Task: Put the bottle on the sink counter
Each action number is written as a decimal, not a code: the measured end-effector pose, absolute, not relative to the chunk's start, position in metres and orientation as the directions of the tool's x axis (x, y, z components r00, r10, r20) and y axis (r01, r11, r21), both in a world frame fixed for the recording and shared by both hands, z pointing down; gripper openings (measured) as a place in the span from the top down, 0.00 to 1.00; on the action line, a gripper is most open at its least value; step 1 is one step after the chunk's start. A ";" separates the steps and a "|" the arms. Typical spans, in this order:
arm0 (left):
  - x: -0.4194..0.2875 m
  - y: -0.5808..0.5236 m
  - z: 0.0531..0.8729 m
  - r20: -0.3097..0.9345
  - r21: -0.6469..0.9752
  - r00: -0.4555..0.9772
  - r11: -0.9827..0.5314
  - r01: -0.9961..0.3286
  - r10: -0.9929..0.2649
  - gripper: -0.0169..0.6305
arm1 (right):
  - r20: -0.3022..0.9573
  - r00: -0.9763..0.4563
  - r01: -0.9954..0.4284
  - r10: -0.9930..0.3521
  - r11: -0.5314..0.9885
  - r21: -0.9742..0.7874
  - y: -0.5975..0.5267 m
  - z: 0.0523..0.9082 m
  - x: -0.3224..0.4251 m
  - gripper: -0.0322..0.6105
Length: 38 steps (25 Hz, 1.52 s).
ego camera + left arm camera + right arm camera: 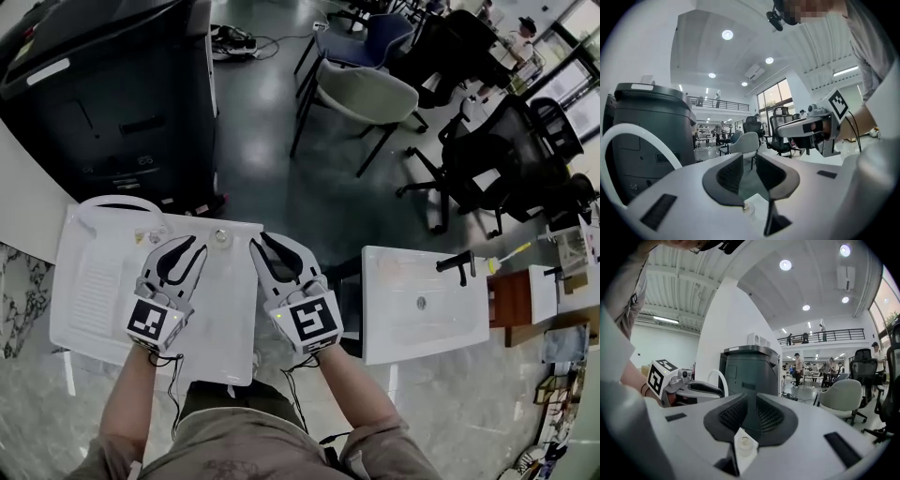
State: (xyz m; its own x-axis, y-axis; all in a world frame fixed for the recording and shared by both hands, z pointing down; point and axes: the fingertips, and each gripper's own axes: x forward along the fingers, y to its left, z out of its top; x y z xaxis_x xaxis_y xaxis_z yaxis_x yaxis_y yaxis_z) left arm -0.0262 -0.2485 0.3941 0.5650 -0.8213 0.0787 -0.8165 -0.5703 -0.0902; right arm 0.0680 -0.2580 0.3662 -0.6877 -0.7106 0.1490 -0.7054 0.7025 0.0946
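Left hand-held gripper point(190, 246) and right hand-held gripper point(262, 242) hover side by side above the white sink table point(94, 309), each with jaws narrowly parted and grasping nothing. No view shows the bottle with certainty; a small round item point(221, 236) on the table between the tips is too small to identify. Recommended practice: locate the bottle first, spread the jaws fully, grip its body, and set it upright clear of the edge.
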 end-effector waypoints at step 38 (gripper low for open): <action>-0.035 -0.145 0.334 0.068 -0.112 0.534 -0.538 -0.835 -0.843 0.94 | 0.069 -0.676 -0.733 -0.734 0.679 0.041 -0.128 0.298 0.081 0.90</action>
State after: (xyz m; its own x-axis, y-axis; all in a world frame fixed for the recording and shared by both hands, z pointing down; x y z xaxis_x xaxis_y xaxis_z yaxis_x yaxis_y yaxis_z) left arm -0.0347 -0.1446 0.3344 0.5340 -0.8428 0.0677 -0.8353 -0.5383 -0.1120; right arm 0.0806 -0.1279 0.2978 -0.6761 -0.7336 0.0688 -0.7328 0.6792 0.0414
